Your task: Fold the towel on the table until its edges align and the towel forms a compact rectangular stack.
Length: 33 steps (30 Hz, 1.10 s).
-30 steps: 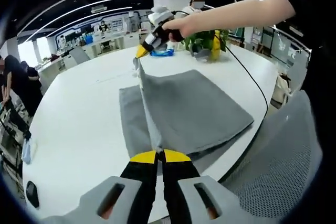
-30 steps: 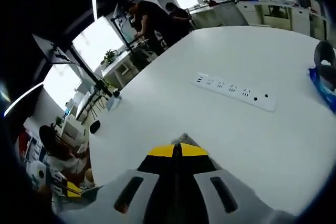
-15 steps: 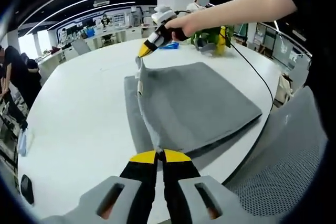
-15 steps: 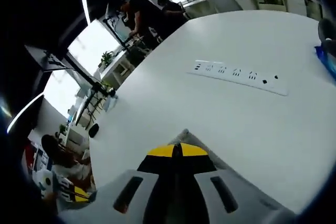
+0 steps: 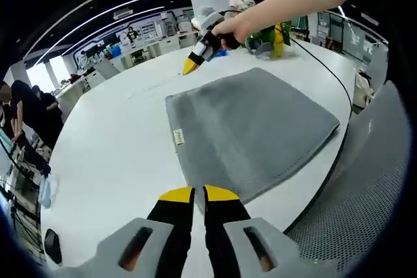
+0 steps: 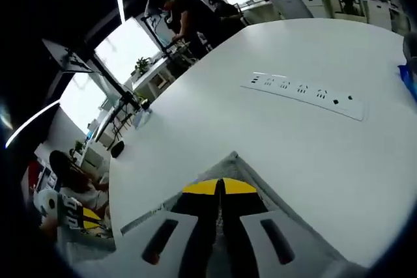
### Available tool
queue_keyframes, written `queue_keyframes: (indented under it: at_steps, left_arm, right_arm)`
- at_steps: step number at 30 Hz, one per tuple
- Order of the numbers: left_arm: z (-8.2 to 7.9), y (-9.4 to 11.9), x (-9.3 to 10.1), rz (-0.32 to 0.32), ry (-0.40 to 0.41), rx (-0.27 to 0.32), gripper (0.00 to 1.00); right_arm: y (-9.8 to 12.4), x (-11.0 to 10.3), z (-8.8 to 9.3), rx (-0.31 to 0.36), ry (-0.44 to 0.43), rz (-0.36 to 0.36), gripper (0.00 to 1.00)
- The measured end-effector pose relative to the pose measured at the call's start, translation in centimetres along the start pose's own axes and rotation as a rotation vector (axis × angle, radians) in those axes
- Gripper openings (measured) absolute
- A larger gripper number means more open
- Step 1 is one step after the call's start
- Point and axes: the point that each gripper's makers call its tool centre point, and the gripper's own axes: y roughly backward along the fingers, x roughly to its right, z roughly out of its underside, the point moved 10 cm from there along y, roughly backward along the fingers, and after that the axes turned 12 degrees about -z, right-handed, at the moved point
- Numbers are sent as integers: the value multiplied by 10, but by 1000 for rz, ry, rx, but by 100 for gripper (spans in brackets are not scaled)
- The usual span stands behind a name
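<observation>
**Grey towel lies folded flat on the white table**

In the left gripper view, people stand at the far left beyond the table (image 5: 111, 135), which is white and rounded. The left hand-held gripper (image 5: 199, 193) rises from the bottom with its yellow tips close together, a thin gap between them, right at the near edge of the grey towel (image 5: 251, 128); whether any cloth is pinched there I cannot tell. The towel lies flat as a folded rectangle with a small tag on its left edge. Past its far left corner, the right hand-held gripper (image 5: 192, 64) points its yellow tip down at the table, just clear of the cloth, held by a hand (image 5: 231, 27). A black cable runs from it along the right side. A green plant (image 5: 270, 34) stands behind. A mesh chair back (image 5: 365, 206) fills the right.

In the right gripper view, people sit low at the left and others stand by the windows. The right hand-held gripper (image 6: 221, 187) has its yellow tips drawn together over a corner of the towel (image 6: 228, 164). A white power strip (image 6: 303, 92) lies further out on the table (image 6: 195, 122).
</observation>
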Motion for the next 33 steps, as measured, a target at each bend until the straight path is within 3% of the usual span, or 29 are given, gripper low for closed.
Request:
queue_keyframes:
  at_steps: [3, 6, 10, 14, 16, 18, 19, 22, 25, 28, 33]
  left_arm:
    - [-13, 7, 4, 27, -26, 12, 1]
    - [-24, 17, 2, -4, -59, 19, 1]
    - [-39, 25, 5, 18, 15, 71, 0]
    - [-57, 24, 19, 47, 12, 91, 0]
    - [-66, 20, 29, 60, -8, 99, 0]
    - [-77, 15, 41, 58, -97, 124, 1]
    - [-84, 12, 48, 80, -115, 136, 1]
    - [-98, -1, 67, 157, -95, 187, 1]
    - [-107, -14, 84, 235, -101, 224, 4]
    - [-119, -27, 106, 321, -127, 270, 15]
    - [-125, -48, 137, 430, -43, 224, 19]
  right_arm:
    - [15, -3, 8, -20, 67, -10, 0]
    - [33, -10, 16, -41, 166, -27, 0]
    - [57, -19, 26, -81, 257, -21, 0]
    - [78, -29, 38, -118, 323, -1, 0]
    - [86, -34, 45, -123, 329, 7, 0]
    - [94, -34, 51, -122, 345, 16, 0]
    - [97, -33, 54, -132, 360, 34, 0]
    - [112, -23, 64, -266, 548, 197, 0]
    - [118, -19, 75, -333, 631, 233, 0]
    - [123, -19, 87, -317, 573, 223, 0]
    - [134, -18, 103, -290, 528, 189, 0]
